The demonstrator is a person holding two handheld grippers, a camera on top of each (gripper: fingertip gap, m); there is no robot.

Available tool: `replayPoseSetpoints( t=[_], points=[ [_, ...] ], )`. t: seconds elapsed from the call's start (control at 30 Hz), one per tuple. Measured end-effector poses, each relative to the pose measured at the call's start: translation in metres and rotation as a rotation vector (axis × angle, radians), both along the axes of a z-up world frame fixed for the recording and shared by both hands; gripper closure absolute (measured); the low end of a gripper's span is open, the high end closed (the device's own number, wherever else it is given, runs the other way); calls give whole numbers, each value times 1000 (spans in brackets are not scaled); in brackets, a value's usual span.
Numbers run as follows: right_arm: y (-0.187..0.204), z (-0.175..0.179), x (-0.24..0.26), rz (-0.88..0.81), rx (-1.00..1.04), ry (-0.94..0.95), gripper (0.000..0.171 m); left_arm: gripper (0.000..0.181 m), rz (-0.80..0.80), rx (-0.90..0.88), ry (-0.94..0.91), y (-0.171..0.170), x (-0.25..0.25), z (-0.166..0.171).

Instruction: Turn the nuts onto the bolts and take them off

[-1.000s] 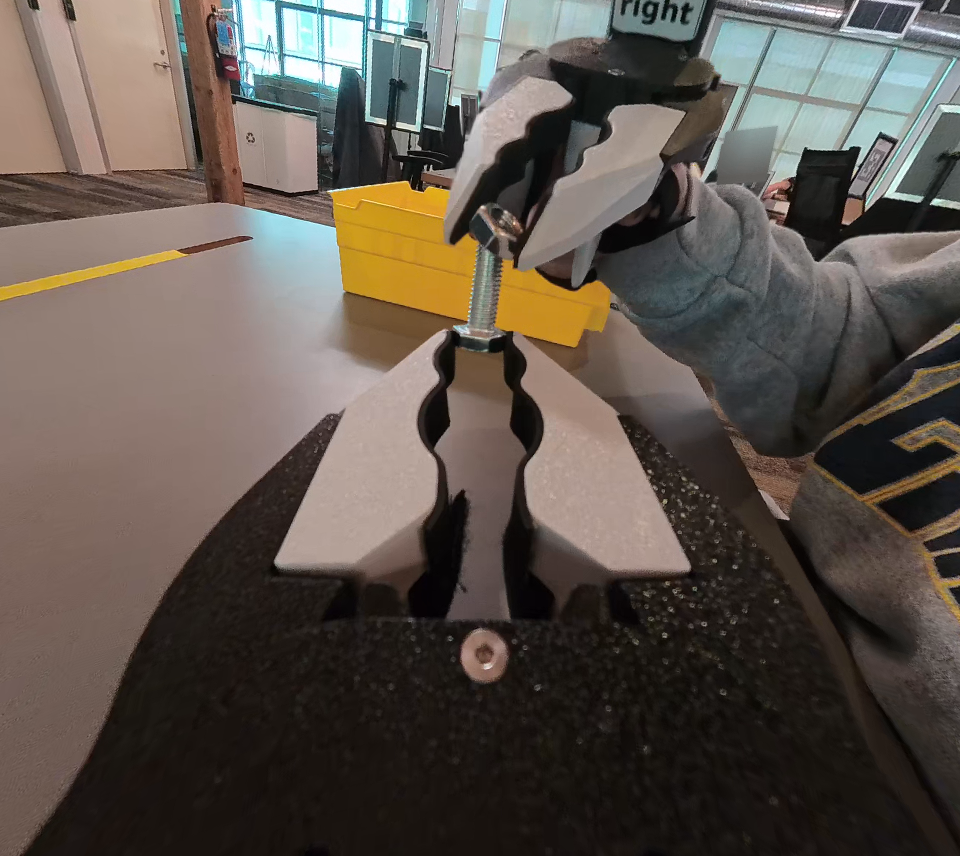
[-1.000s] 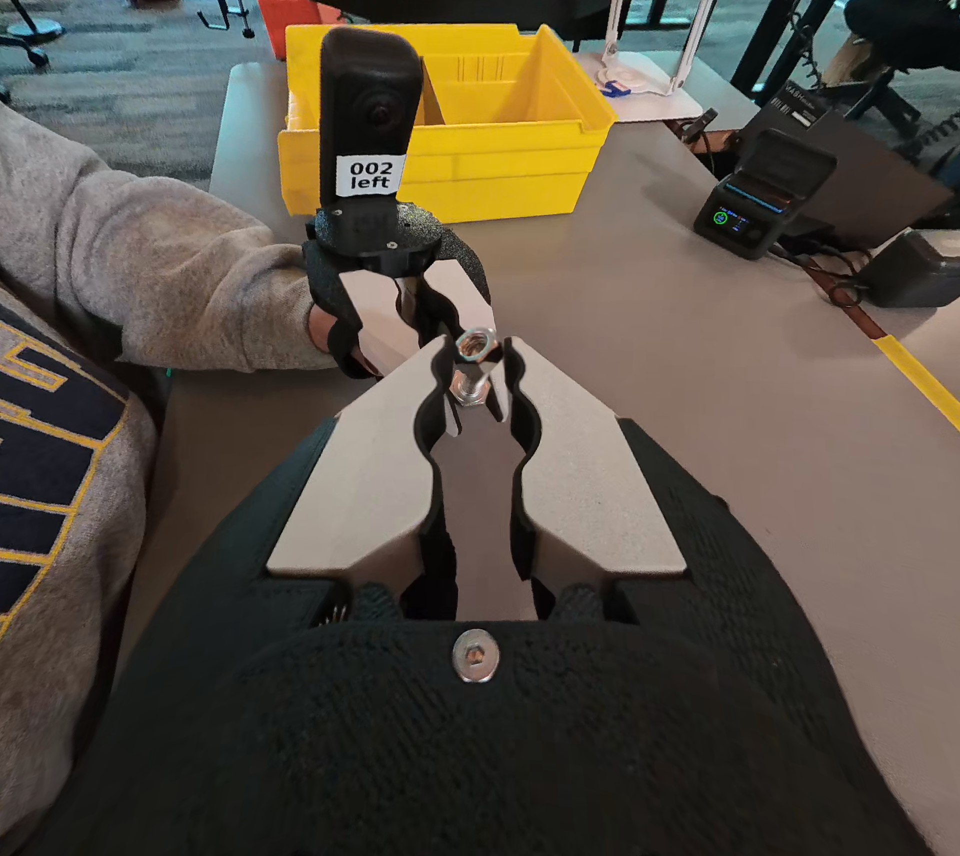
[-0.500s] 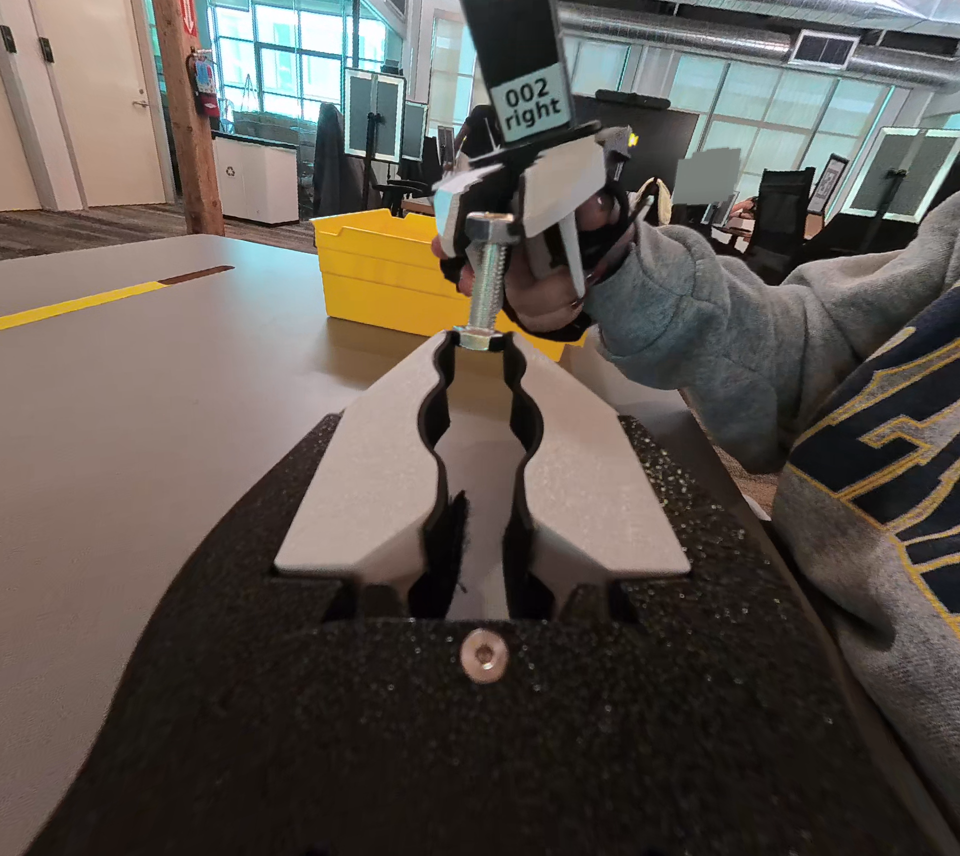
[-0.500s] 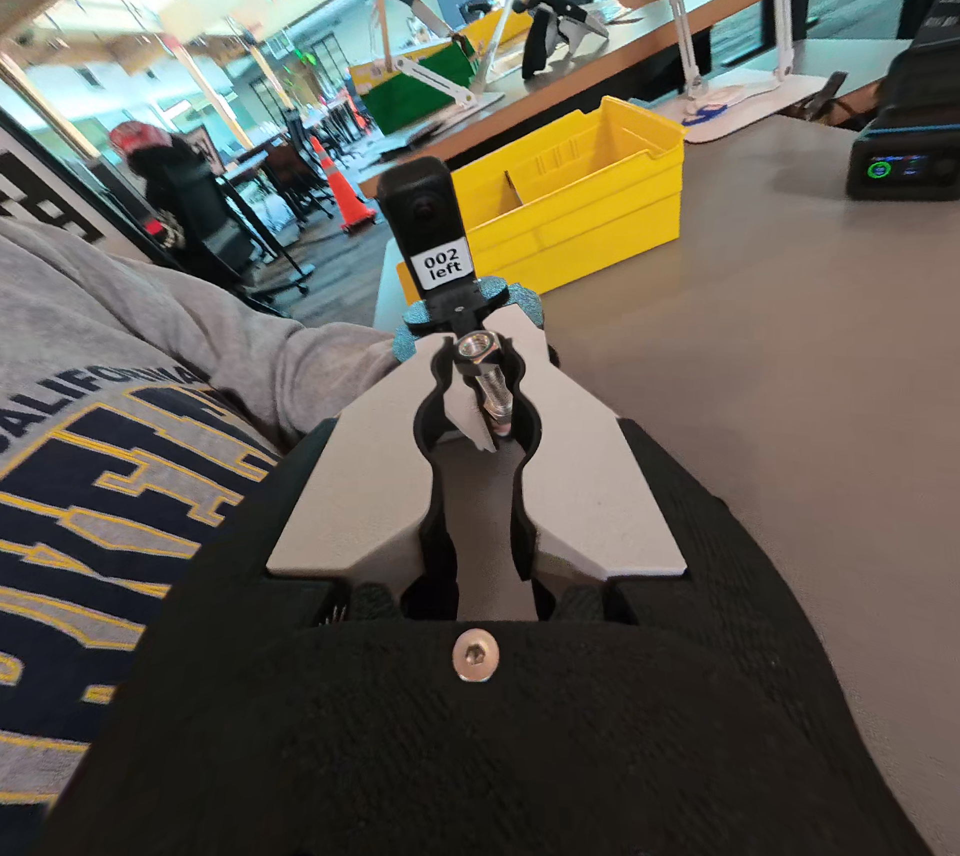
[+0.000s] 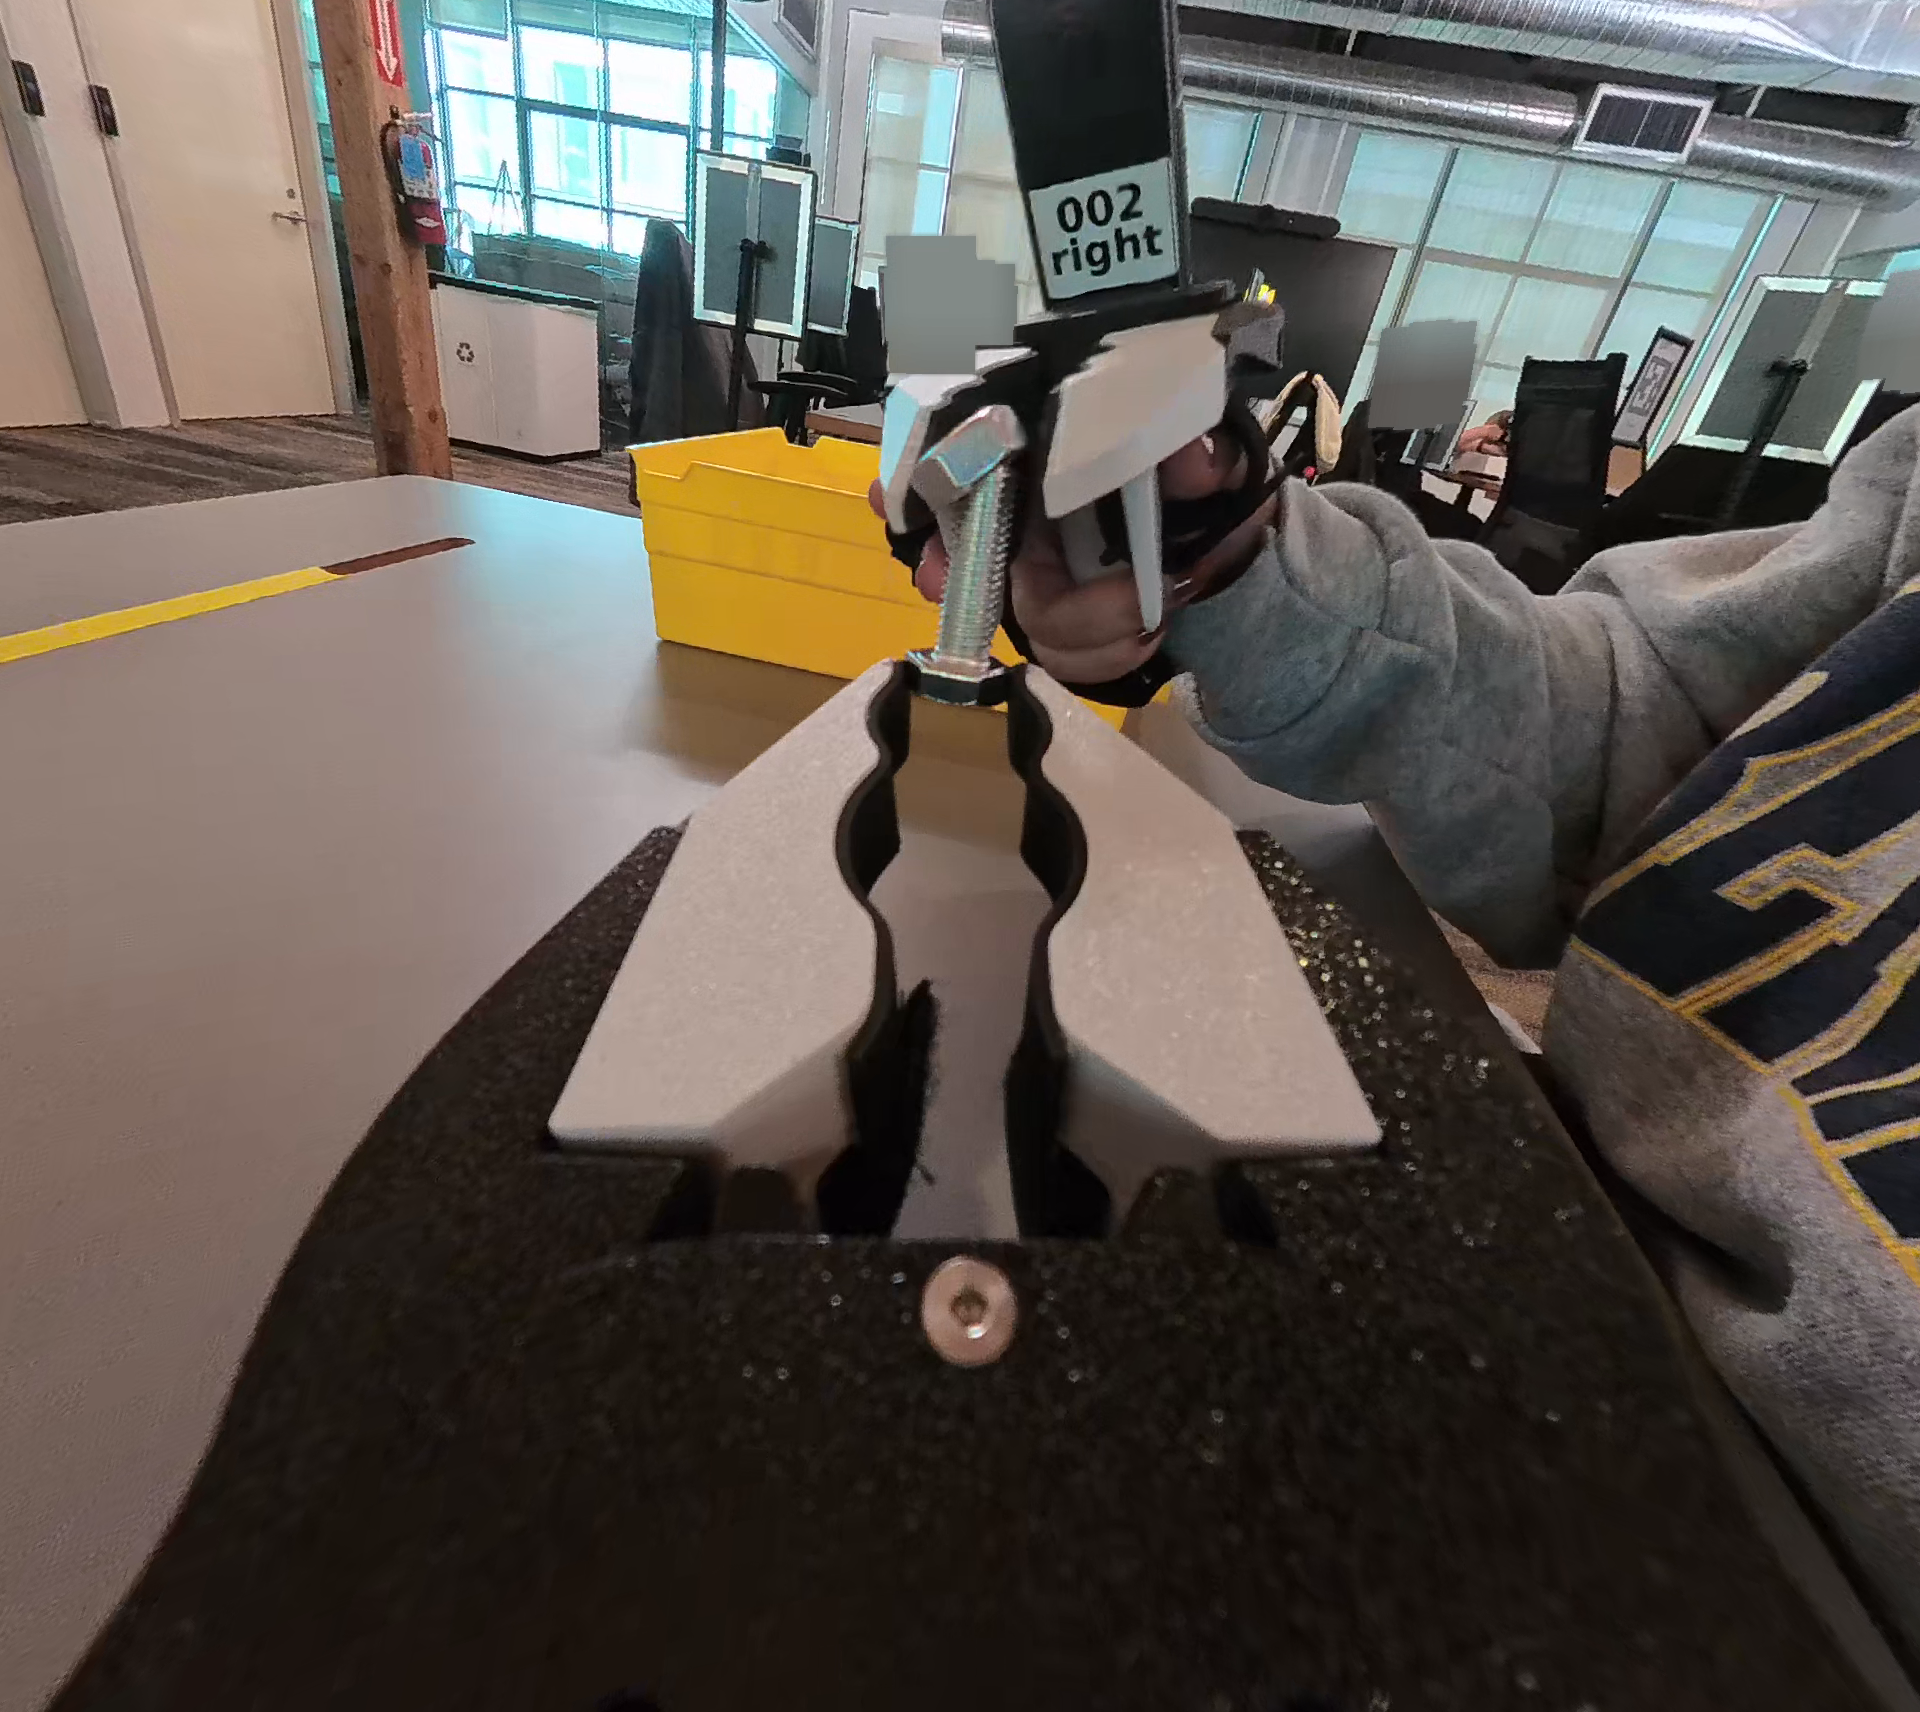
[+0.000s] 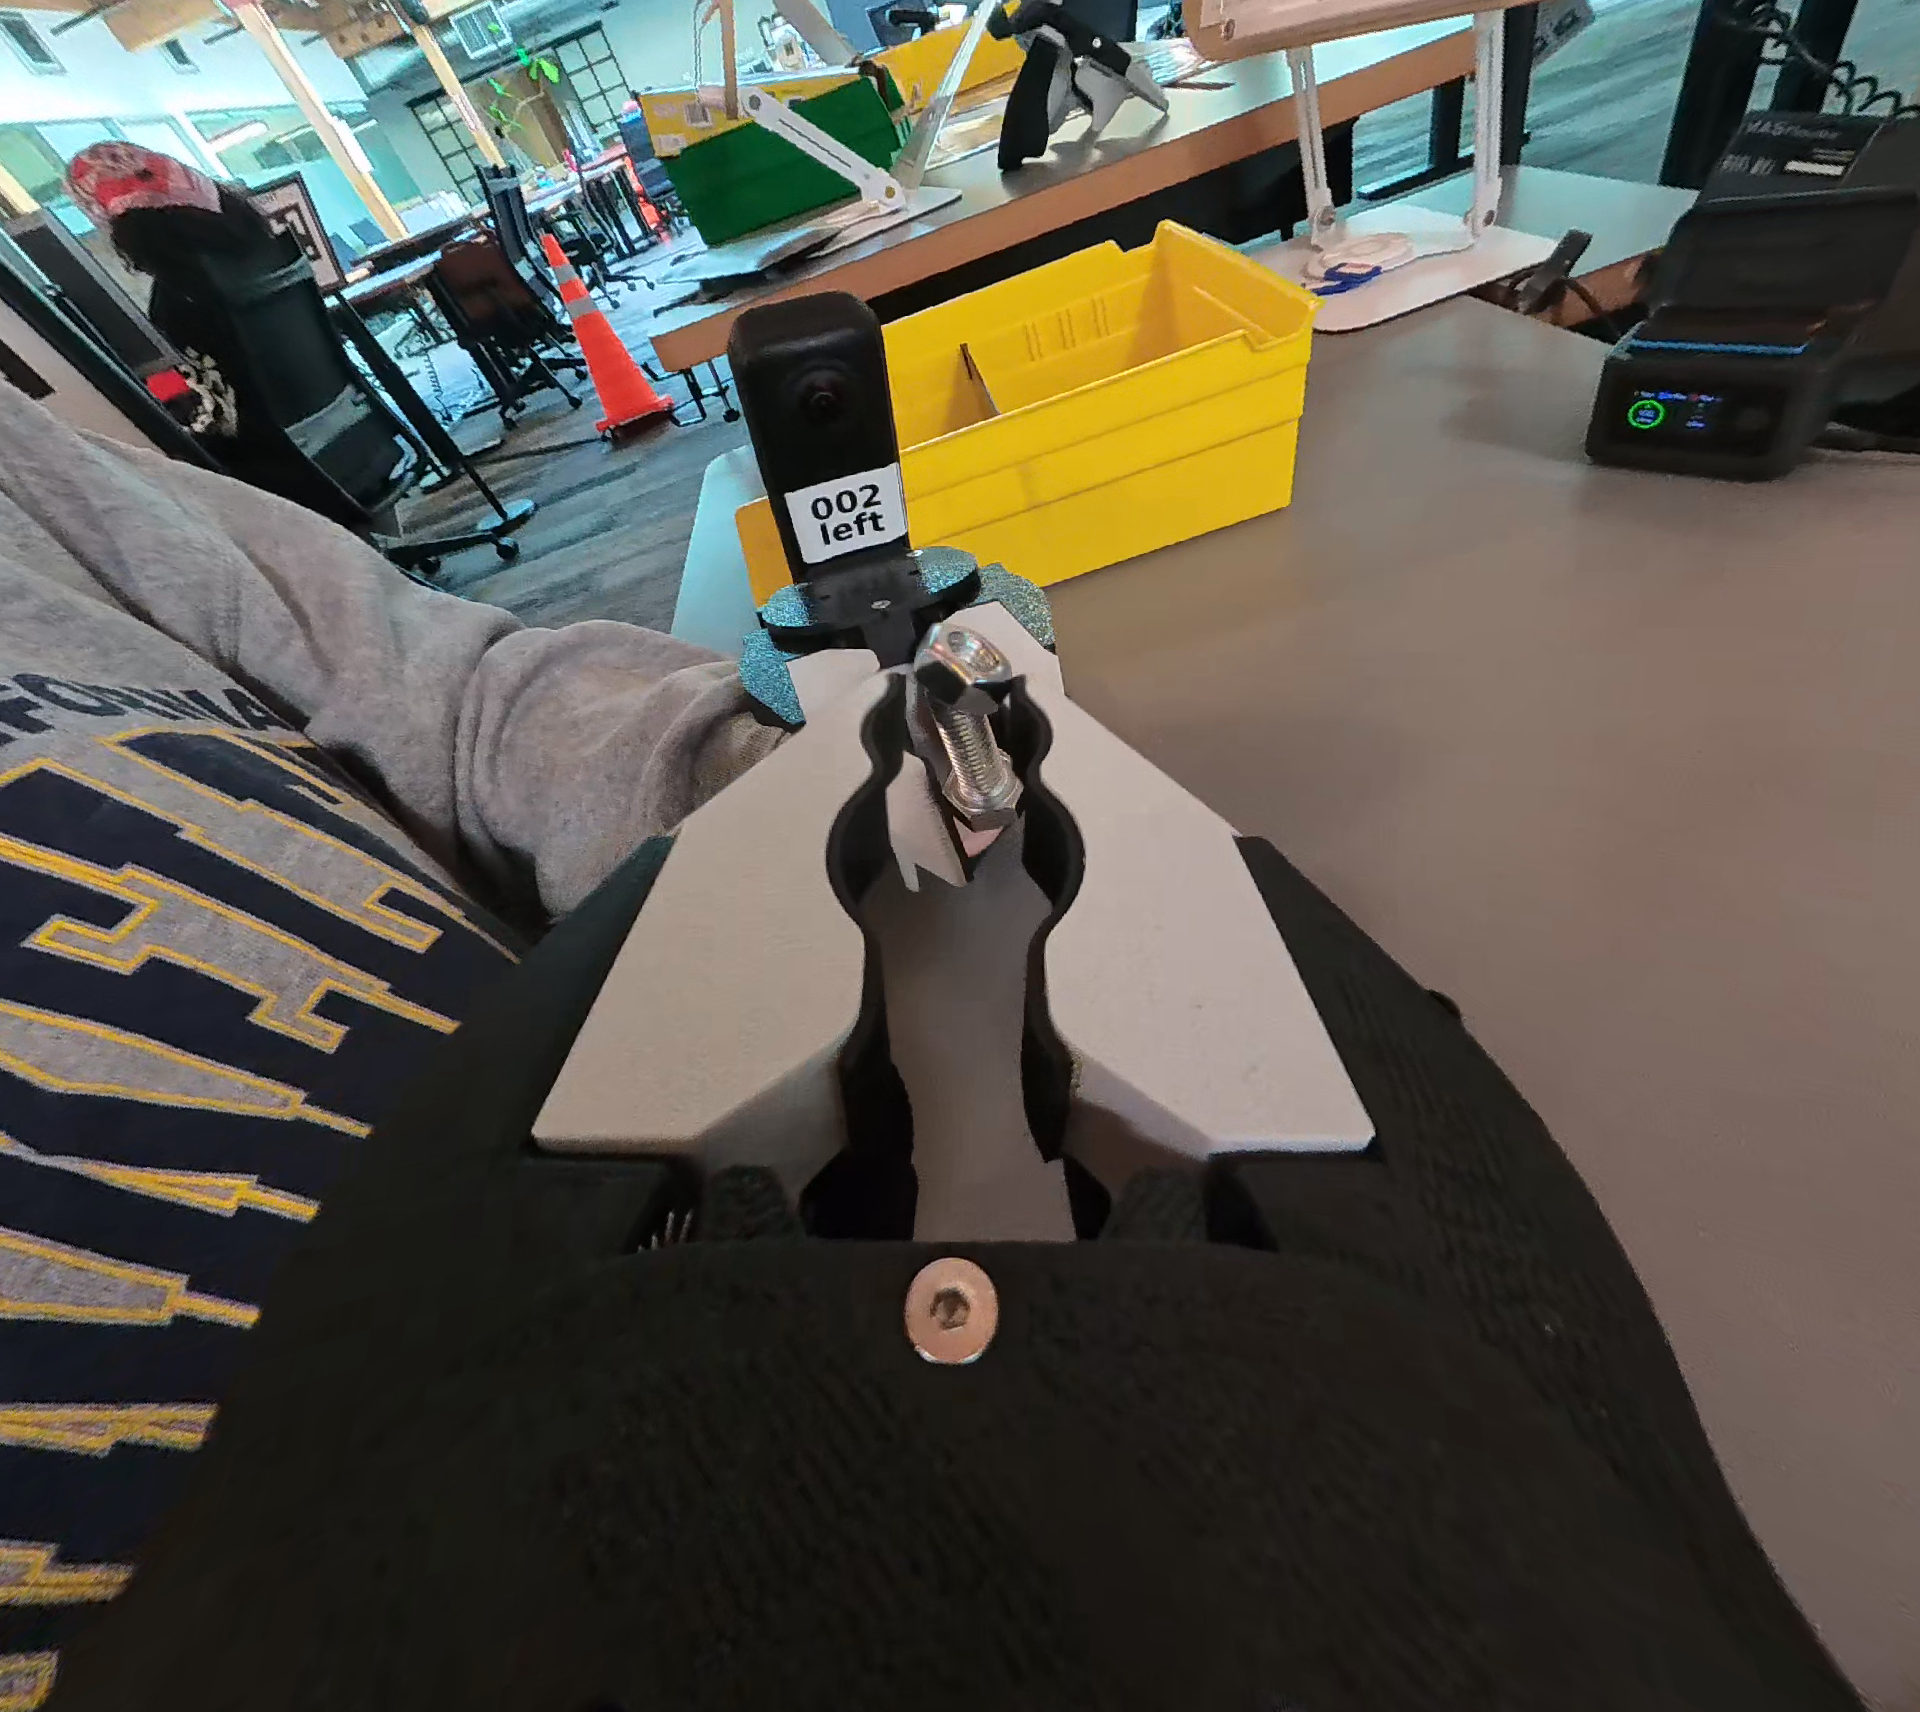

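Left wrist view shows the left gripper (image 5: 956, 691), its pale grey fingers closed on a small silver hex nut (image 5: 954, 686) pinched right at the fingertips, with the threaded end of a zinc-plated steel bolt (image 5: 971, 566) entering it from above. Farther off, the right gripper (image 5: 1023, 441) is clamped on the bolt's hexagonal head, which sits between its fingertips toward the left finger. The bolt hangs in the air above the grey bench (image 5: 260, 779), near its right edge, touching only the two tools. Holding nut and head at opposite ends seems deliberate: one tool can keep its part fixed while the other twists, and the shank between them stays bare. Only a few threads look engaged, so the nut is either just started or nearly off; which cannot be told. Right wrist view looks along the shank from the head end: the head lies inside the waved recess of the fingers (image 6: 1132, 841), the nut beyond them. Behind, an open yellow plastic bin (image 6: 1091, 415) stands at the bench's far edge, well apart from both tools.
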State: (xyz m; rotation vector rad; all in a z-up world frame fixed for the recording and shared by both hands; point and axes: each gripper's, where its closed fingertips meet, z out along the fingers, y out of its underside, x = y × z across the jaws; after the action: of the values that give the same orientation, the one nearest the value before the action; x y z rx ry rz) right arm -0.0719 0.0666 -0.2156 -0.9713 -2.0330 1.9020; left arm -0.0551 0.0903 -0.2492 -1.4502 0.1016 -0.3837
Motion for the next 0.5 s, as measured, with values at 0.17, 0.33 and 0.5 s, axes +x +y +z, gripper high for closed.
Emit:
replayPoseSetpoints(
  t=[0.17, 0.33, 0.5],
  points=[
    [0, 6, 1, 5, -59, 21, 152, 165, 2, -1, 2, 0, 0, 0],
    [1, 7, 0, -11, -50, 48, 154, 165, 2, -3, 1, 0, 0, 0],
    [2, 7, 0, -17, -43, 85, 154, 165, -6, 3, -9, 0, 0, 1]
  ],
)
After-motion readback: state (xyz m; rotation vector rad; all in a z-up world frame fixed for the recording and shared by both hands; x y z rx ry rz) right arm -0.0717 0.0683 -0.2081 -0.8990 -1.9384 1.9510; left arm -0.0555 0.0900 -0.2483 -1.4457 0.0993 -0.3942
